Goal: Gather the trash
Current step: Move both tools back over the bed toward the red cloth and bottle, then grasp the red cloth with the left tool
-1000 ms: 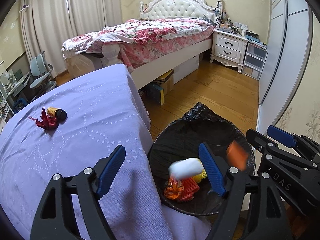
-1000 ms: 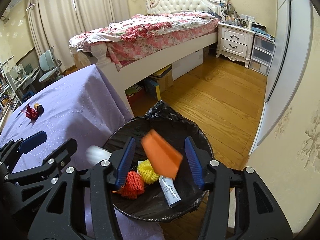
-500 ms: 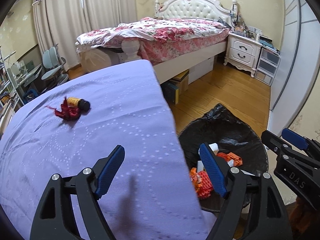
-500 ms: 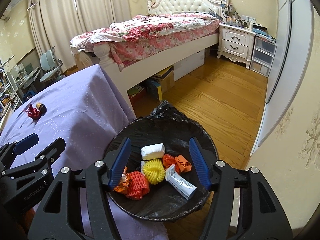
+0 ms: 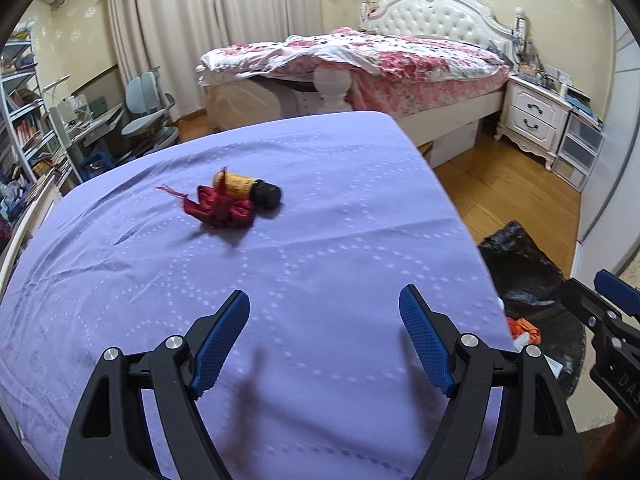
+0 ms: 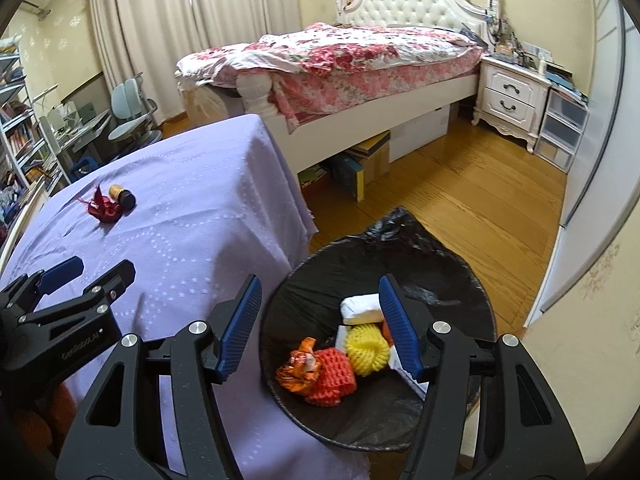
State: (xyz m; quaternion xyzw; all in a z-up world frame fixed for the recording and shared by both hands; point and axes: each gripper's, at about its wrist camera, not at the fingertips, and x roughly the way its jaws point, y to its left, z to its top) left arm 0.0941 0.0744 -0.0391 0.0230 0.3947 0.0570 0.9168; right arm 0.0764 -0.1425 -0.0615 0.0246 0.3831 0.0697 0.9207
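Observation:
A crumpled red wrapper and a small yellow bottle with a black cap lie together on the purple tablecloth; both also show in the right wrist view, wrapper and bottle. My left gripper is open and empty above the table, well short of them. My right gripper is open and empty above the black-lined trash bin, which holds a white pack, yellow foam net, red foam net and orange wrapper.
The bin stands on the wooden floor right of the table edge. A bed, a white nightstand and boxes under the bed lie beyond. Desk chairs and shelves are far left.
The white pack and orange wrapper fell from the grippers into the bin. My left gripper swung left from over the bin to over the table, toward the red wrapper and bottle. Right gripper barely moved.

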